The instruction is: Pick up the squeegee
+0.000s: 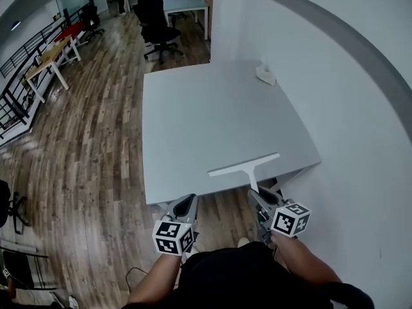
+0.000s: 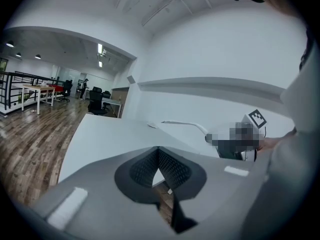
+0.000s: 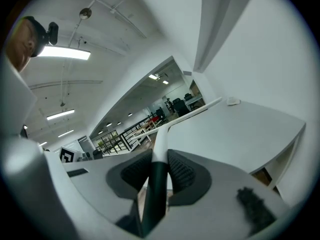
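A white squeegee [image 1: 245, 165] hangs over the near right part of the grey table [image 1: 206, 114], its blade crosswise and its handle pointing back toward me. My right gripper [image 1: 258, 197] is shut on that handle. In the right gripper view the handle [image 3: 159, 156] runs up between the pads, dark low down and white above, to the blade [image 3: 192, 114]. Whether the blade touches the table I cannot tell. My left gripper [image 1: 188, 201] sits just off the table's near edge with its tips together on nothing [image 2: 158, 151]. The left gripper view shows the squeegee [image 2: 182, 124] off to the right.
A small white object [image 1: 266, 76] lies on the table's far right corner against the white wall [image 1: 335, 76]. Wood floor [image 1: 96, 147] spreads to the left, with black office chairs [image 1: 159, 31] beyond the table and a light desk [image 1: 48, 60] by a railing.
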